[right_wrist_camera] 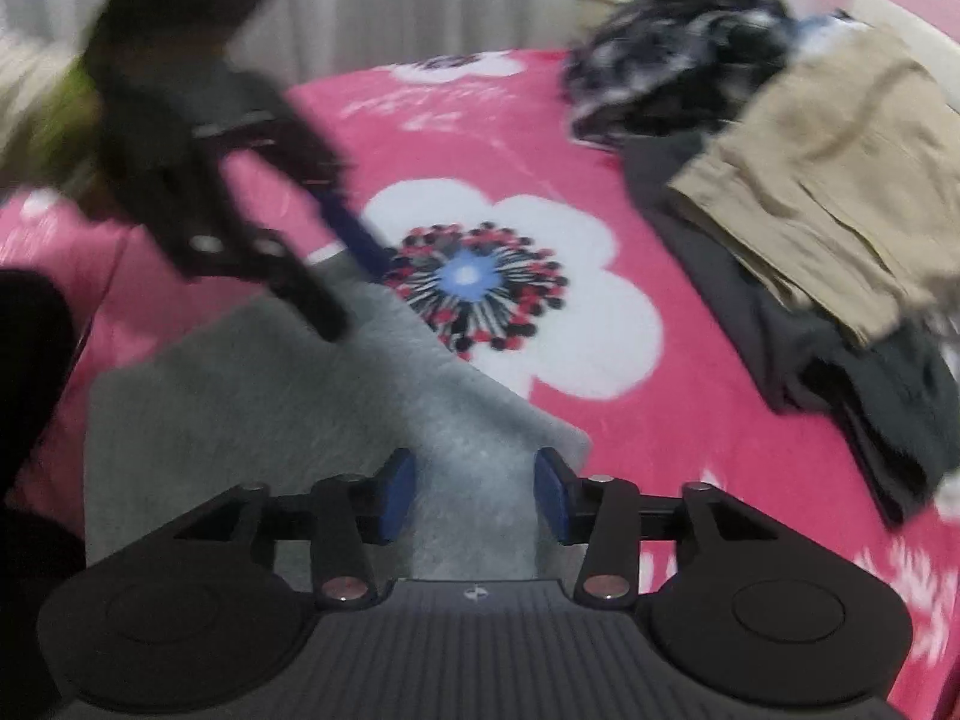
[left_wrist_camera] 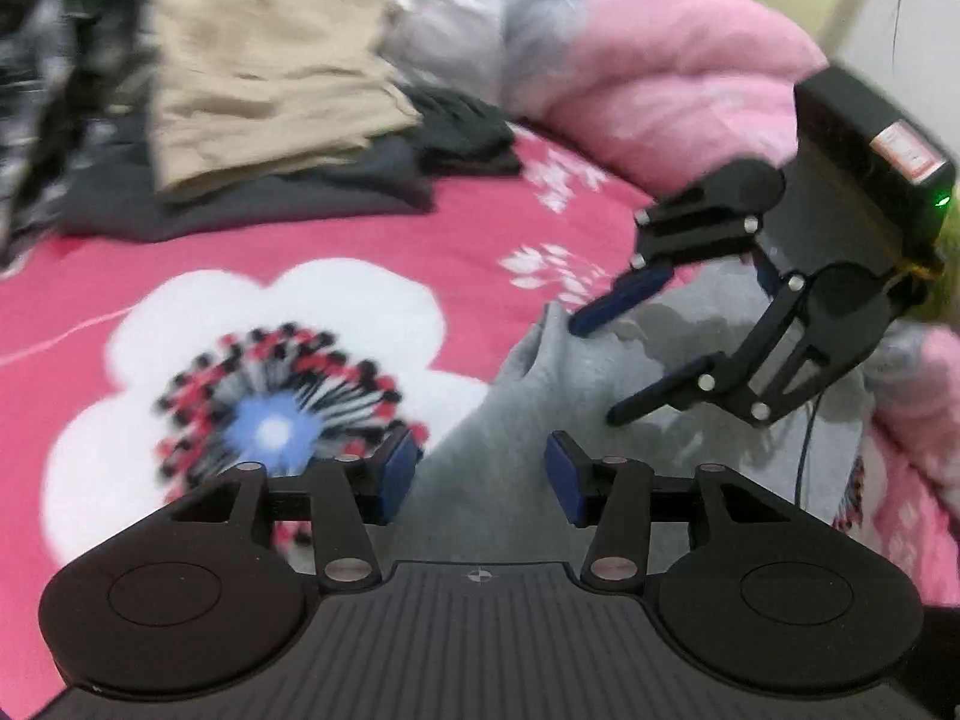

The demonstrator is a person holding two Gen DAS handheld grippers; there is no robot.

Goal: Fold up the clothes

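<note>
A bed fills both views, covered by a bright pink blanket printed with large white flowers. At its far side a pink and grey quilt is bunched up. Nearer, a pile of clothes sits on the blanket: a tan garment folded on top of a dark grey one, with a black-and-white patterned piece crumpled just beside them.

The grey garment lies flat on the blanket close in front of both tools, its edges fairly straight and one corner pointing toward the flower; whether it is already folded over on itself cannot be told through the blur.

The left tool hovers over the grey cloth with its blue pads apart, nothing between them. The right tool is likewise spread, empty, above the cloth's near corner. Each shows in the other's view, hanging just over the garment.

The grey fabric looks like soft, fleecy knit: light, limp, not slippery, likely to sag and crease wherever it is lifted. It would handle best pinched at an edge or at two corners at once, so the panel stays taut and lands square.
</note>
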